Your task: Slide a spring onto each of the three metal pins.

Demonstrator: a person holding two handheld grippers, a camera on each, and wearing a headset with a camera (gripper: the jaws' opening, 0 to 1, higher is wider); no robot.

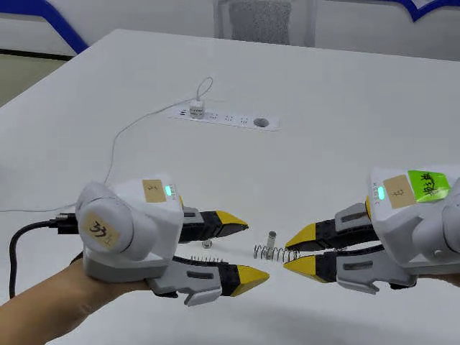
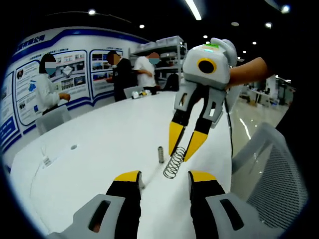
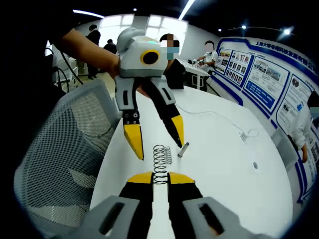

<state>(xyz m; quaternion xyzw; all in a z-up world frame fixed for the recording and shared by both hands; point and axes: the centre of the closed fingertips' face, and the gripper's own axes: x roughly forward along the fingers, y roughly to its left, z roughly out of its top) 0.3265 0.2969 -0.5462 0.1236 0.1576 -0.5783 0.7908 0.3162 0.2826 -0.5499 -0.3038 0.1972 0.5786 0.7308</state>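
Looking down in the head view, the right gripper [image 1: 289, 255] has its jaws pressed onto one end of a spring [image 1: 272, 252]. The spring lies low over the table [image 1: 323, 144], its long axis pointing at the left gripper [image 1: 255, 249], whose jaws are spread wide. A pin [image 1: 272, 238] stands upright just beyond the spring, on the side away from the person.

In the left gripper view, the spring [image 2: 174, 162] juts from the opposite jaws, its free end just beside the pin [image 2: 160, 153].

In the right gripper view, the pin [image 3: 183, 149] sits just right of the spring's free end. A fainter coil beside it may be a second spring [image 3: 168, 154] (too blurred to be sure). The free end likely has to swing over onto the pin's tip, and the right gripper is best placed for that.
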